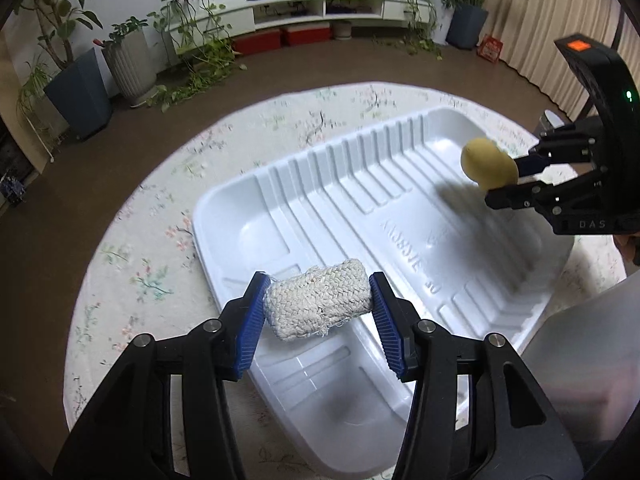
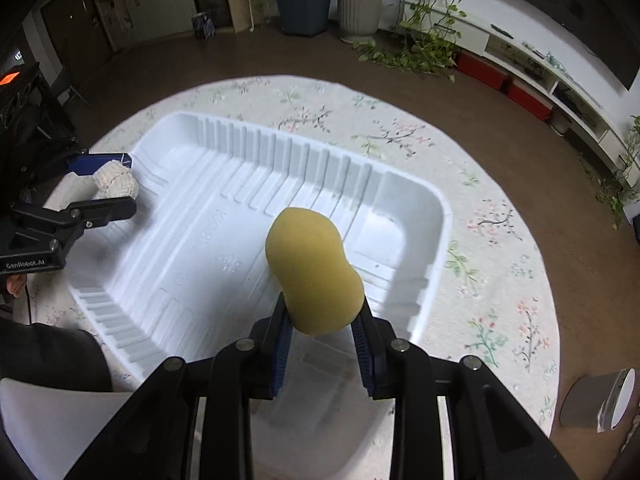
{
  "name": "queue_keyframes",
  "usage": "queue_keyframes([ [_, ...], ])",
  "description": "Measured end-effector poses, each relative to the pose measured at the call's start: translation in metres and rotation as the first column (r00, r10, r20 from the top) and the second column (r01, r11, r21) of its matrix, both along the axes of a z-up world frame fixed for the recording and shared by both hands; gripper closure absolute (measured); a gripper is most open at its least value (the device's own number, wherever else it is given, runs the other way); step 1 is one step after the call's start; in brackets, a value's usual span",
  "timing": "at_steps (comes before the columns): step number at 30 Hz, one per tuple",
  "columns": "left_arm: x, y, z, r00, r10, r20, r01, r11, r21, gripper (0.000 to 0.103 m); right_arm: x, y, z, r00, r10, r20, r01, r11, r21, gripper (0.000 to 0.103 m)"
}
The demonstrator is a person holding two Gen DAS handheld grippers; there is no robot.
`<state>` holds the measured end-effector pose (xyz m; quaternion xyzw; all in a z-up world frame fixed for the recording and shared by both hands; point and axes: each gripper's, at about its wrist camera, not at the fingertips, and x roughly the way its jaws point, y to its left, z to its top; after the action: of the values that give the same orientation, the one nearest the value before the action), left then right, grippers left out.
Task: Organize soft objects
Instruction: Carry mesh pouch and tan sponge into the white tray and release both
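My left gripper (image 1: 318, 300) is shut on a white knitted pad (image 1: 318, 304) and holds it above the near corner of a white ribbed plastic tray (image 1: 360, 184). In the right wrist view the left gripper (image 2: 128, 182) and the pad (image 2: 116, 185) show at the tray's (image 2: 224, 184) left rim. My right gripper (image 2: 322, 312) is shut on a yellow peanut-shaped sponge (image 2: 312, 272), held above the tray's floor. In the left wrist view the right gripper (image 1: 504, 178) and the sponge (image 1: 486, 162) hang over the tray's right side.
The tray lies on a round table with a floral cloth (image 2: 480, 200). A grey cylinder (image 2: 596, 400) lies at the table's right edge. Potted plants (image 1: 80, 80) and a low white shelf unit (image 1: 320, 8) stand on the brown floor beyond.
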<state>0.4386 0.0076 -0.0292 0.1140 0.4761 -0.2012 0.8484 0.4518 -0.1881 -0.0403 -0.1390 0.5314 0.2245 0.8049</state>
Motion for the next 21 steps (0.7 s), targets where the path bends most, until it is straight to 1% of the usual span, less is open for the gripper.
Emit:
queue_keyframes([
  [3,0.001,-0.002,-0.007,1.000,-0.001,-0.007,0.001,1.000,0.013,0.052,0.002,0.003,-0.009,1.000,0.000,-0.011,0.000,1.000,-0.014,0.071],
  [6,0.000,-0.003,-0.010,1.000,0.001,-0.007,0.000,1.000,0.014,0.052,0.003,0.006,-0.010,1.000,-0.008,-0.004,0.008,1.000,-0.009,0.069],
  [8,-0.001,-0.005,-0.012,1.000,-0.007,-0.015,0.007,1.000,0.007,0.048,0.004,0.007,-0.010,1.000,-0.012,0.004,0.012,1.000,-0.020,0.067],
  [9,0.000,-0.006,-0.012,1.000,-0.013,-0.015,0.013,1.000,0.002,0.041,0.003,0.007,-0.009,1.000,-0.012,0.010,0.013,1.000,-0.023,0.064],
  [10,-0.001,-0.008,-0.011,1.000,-0.019,-0.010,0.019,1.000,0.002,0.031,0.003,0.007,-0.010,1.000,-0.017,0.012,0.017,1.000,-0.023,0.060],
  [11,-0.003,-0.009,-0.010,1.000,-0.025,-0.001,0.026,1.000,0.004,0.027,0.003,0.006,-0.010,1.000,-0.023,0.012,0.023,0.999,-0.023,0.047],
  [12,-0.004,-0.009,-0.008,1.000,-0.026,0.005,0.026,1.000,0.003,0.019,0.002,0.005,-0.009,1.000,-0.024,0.011,0.024,1.000,-0.012,0.042],
  [14,-0.005,-0.008,-0.002,1.000,-0.017,0.015,0.018,1.000,-0.013,0.015,0.000,0.003,-0.005,0.999,-0.029,0.021,0.030,1.000,-0.007,0.036],
  [16,-0.005,-0.003,0.004,1.000,0.002,0.029,-0.002,1.000,-0.029,0.006,-0.003,0.000,0.003,0.998,-0.035,0.043,0.035,0.999,0.002,0.031],
  [18,-0.006,0.006,0.012,0.999,0.027,0.038,-0.024,0.998,-0.059,0.005,-0.008,-0.005,0.014,0.997,-0.040,0.066,0.040,0.999,0.010,0.027],
  [21,-0.011,0.023,0.028,0.996,0.074,0.053,-0.069,0.992,-0.102,0.004,-0.017,-0.019,0.038,0.992,-0.065,0.108,0.060,0.997,0.045,0.025],
])
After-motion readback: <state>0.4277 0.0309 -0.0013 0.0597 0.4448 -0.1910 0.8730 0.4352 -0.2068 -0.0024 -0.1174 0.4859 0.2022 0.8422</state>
